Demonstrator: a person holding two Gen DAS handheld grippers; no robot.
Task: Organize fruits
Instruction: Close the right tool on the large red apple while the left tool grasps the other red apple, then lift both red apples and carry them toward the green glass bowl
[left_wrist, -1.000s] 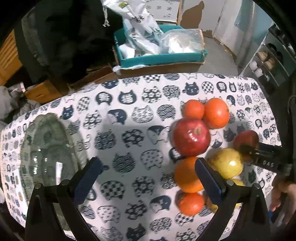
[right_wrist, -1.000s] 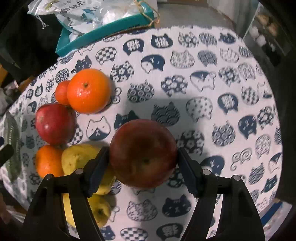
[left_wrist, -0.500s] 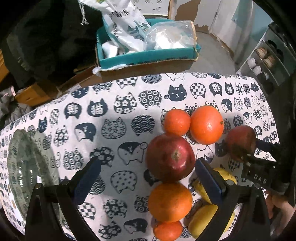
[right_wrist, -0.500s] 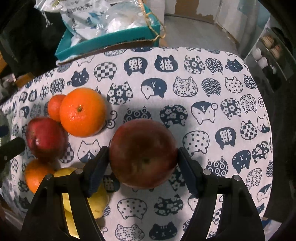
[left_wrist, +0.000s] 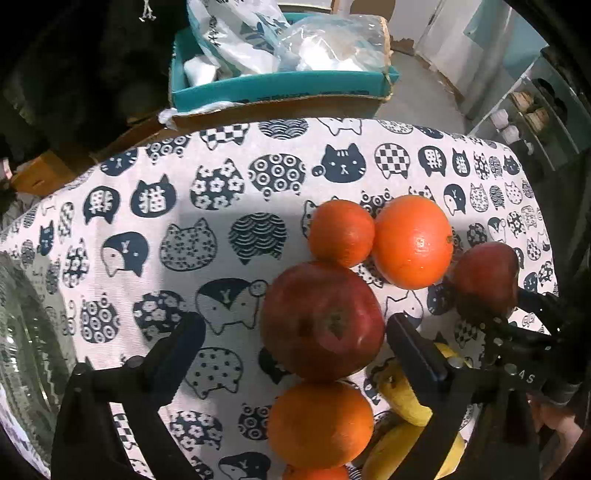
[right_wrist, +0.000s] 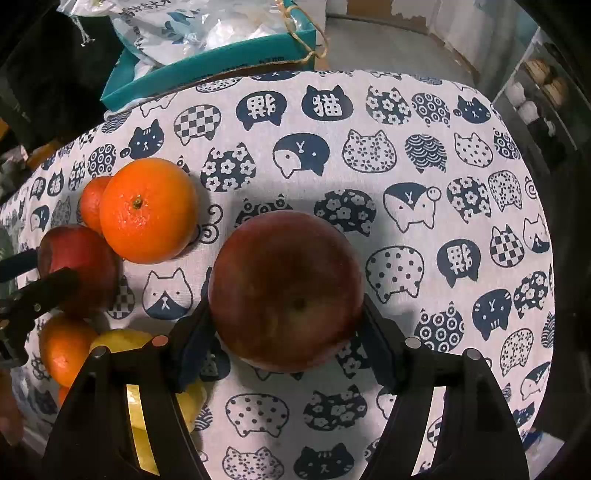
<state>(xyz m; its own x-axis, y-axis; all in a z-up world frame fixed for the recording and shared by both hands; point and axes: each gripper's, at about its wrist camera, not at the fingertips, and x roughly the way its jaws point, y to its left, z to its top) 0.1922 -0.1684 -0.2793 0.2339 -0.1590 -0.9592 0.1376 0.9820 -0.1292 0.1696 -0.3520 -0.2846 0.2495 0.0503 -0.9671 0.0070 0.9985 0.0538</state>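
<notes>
**Right wrist cam: one apple gripped, left tongs around the next one**

Right wrist view first: the right gripper (right_wrist: 286, 328) is clamped on a dark red apple (right_wrist: 286, 291), a pad pressed against each side, above the cat-print tablecloth (right_wrist: 424, 155). Left of it lie a big orange (right_wrist: 147, 210) with a smaller orange (right_wrist: 90, 203) tucked behind it, touching.

Left wrist view: the left gripper (left_wrist: 295, 350) is wide open and its jaws have just been closing a bit. A second red apple (left_wrist: 323, 321) sits between the fingers on the cloth. The right-hand pad is at the apple's side, and I honestly can't tell whether it touches. The other pad is well clear, so no grip.

Another orange (left_wrist: 319, 424) touches that apple on the near side, and yellow fruit (left_wrist: 402, 398) pokes out behind the right-hand finger. A glass bowl (left_wrist: 22, 350) sits at the far left edge. Off the table's far edge is a teal box (left_wrist: 280, 88) full of plastic bags.
</notes>
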